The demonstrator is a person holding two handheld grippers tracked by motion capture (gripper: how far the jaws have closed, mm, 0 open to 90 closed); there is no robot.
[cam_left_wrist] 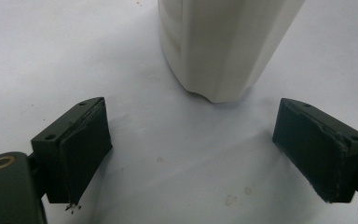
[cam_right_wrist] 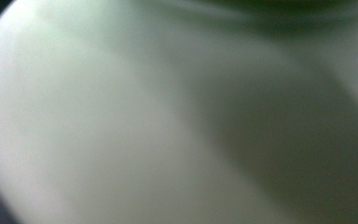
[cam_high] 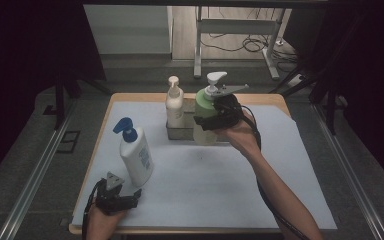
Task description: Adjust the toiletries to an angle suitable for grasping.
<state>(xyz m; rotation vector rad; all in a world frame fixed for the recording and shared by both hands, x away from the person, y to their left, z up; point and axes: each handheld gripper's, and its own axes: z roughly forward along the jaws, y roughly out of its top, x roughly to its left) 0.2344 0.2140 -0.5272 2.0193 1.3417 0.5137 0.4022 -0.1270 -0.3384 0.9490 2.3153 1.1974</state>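
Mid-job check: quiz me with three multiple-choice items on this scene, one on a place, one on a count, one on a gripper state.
1. Where is the cream pump bottle? A in the grey metal tray B lying flat on the white sheet C off the table
2. How many pump bottles? A two B three C five
3. The left gripper is: A open B shut on a bottle C shut on nothing

A: it stands in the tray.
B: cream, green-topped, blue-capped white.
A: its jaws stand wide apart short of the white bottle.
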